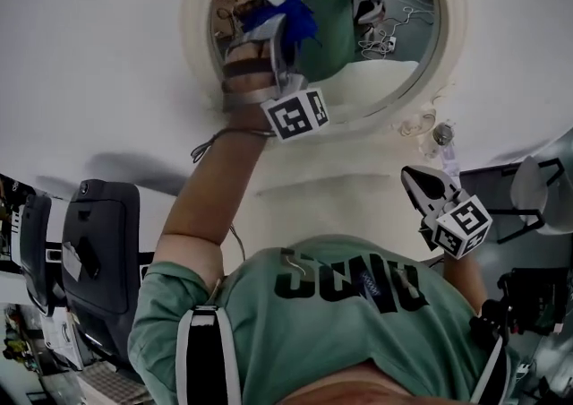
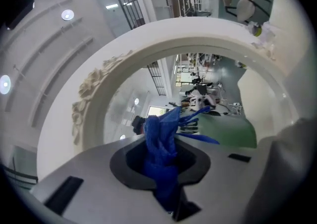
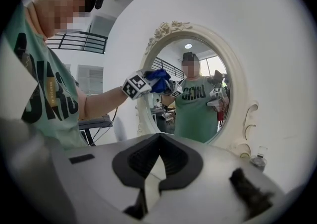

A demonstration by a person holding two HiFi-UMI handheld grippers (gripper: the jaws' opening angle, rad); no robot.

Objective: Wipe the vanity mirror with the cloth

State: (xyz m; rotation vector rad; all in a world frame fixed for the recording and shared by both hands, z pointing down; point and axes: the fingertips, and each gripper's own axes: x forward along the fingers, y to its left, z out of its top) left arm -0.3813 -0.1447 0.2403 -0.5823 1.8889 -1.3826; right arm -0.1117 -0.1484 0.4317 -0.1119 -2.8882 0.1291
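Observation:
The oval vanity mirror [image 1: 376,27] in its cream carved frame [image 1: 201,27] stands against a white wall. My left gripper [image 1: 273,16] is raised to the glass's left part, shut on a bunched blue cloth [image 1: 285,20] that presses on or close to the glass. In the left gripper view the blue cloth [image 2: 161,151] fills the gap between the jaws, with the frame [image 2: 91,101] arching ahead. My right gripper [image 1: 414,179] hangs low beside the mirror's right foot, shut and empty. In the right gripper view the mirror [image 3: 198,99], cloth [image 3: 158,80] and left gripper [image 3: 148,83] all show.
A small clear bottle [image 1: 442,134] stands by the frame's lower right scroll, also the bottle [image 3: 258,159] in the right gripper view. A black office chair [image 1: 98,251] sits at the left, a white chair [image 1: 537,184] at the right. A cable hangs from my left arm.

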